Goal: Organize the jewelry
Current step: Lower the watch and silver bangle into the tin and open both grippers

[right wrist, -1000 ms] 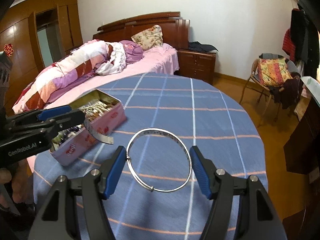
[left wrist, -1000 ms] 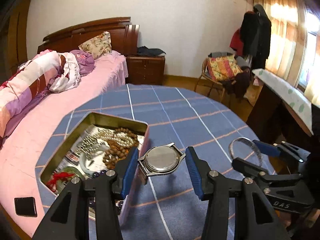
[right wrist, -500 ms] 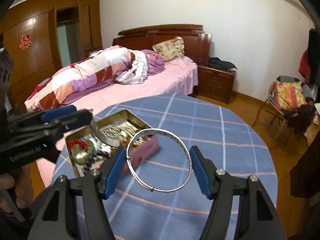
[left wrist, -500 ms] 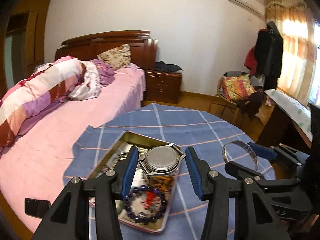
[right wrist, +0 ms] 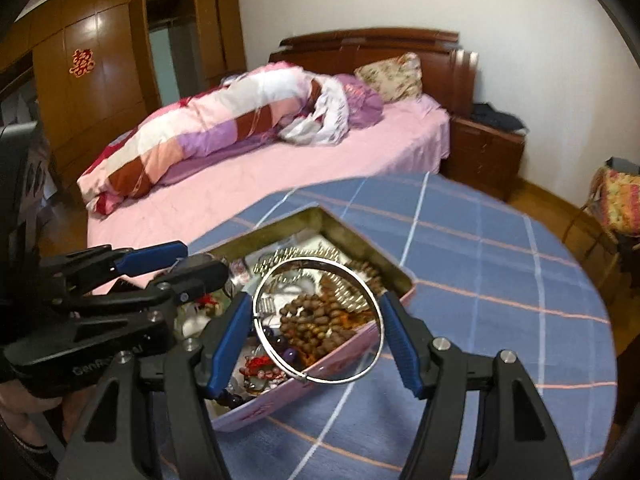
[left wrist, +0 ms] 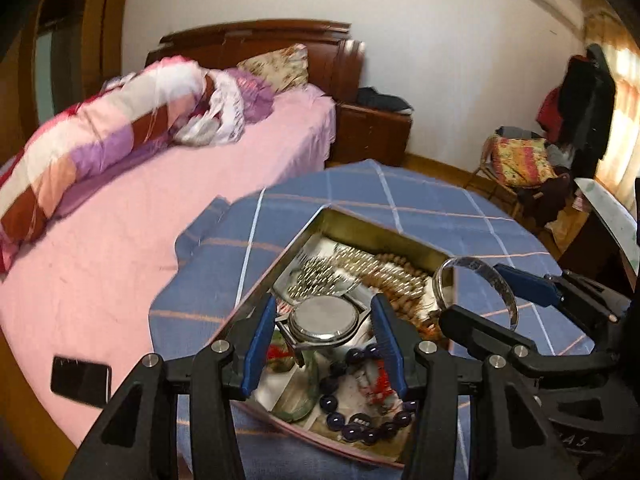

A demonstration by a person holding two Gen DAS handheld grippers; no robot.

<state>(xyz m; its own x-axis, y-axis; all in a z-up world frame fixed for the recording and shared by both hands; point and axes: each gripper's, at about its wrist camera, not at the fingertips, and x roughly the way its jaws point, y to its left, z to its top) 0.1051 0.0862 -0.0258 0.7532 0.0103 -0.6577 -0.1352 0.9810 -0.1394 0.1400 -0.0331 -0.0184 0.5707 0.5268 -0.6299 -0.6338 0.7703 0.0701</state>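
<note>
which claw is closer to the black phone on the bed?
Left. The left claw, shut on the watch, hangs over the tin's bed-side half, toward the phone. The right claw, holding the bangle, sits on the tin's far side.

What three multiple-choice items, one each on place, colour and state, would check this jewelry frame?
1. Where is the watch?
A. on the bed
B. held over the open tin
C. on the floor

2. What colour are the gripper pads?
A. blue
B. red
C. green

3. What does the right gripper hold?
A. nothing
B. a bead string
C. a silver bangle

Answers:
1 B, the left gripper clamps it above the tin.
2 A, pads are blue.
3 C, the bangle spans its fingers.
</note>
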